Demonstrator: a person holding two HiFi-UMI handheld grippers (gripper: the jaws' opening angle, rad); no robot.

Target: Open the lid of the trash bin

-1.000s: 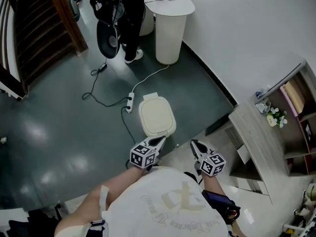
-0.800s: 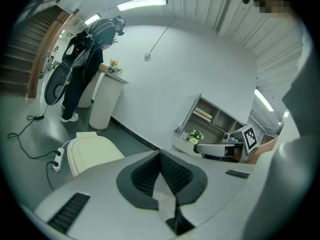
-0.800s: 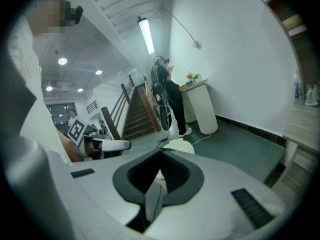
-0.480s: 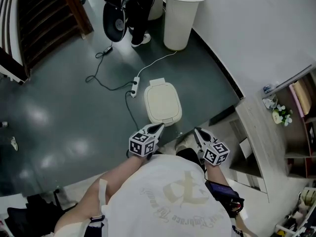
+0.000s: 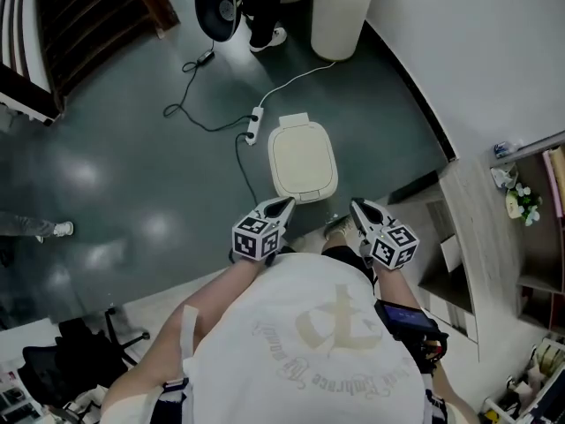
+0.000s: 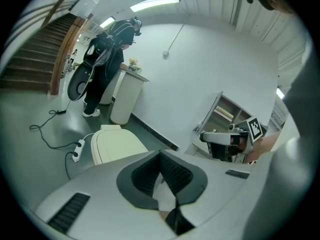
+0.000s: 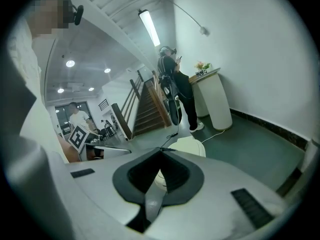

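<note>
A cream trash bin (image 5: 303, 160) with its lid down stands on the dark floor in front of me; it also shows as the cream bin (image 6: 116, 145) in the left gripper view and the bin (image 7: 190, 146) in the right gripper view. My left gripper (image 5: 281, 207) hovers near the bin's front left corner, apart from it, jaws shut with nothing between them. My right gripper (image 5: 357, 208) hangs to the bin's front right, also shut and empty. Both grippers are held close to my body.
A white power strip (image 5: 254, 125) and black cables (image 5: 199, 113) lie left of the bin. A person (image 5: 260, 7) with a round black object stands beyond, beside a tall white pedestal (image 5: 342, 7). A wooden shelf unit (image 5: 494, 228) is at right, stairs (image 5: 44, 34) at upper left.
The view has advanced toward the bin, which now sits nearer and more central. Both grippers have kept their pose, still shut and close to my chest.
</note>
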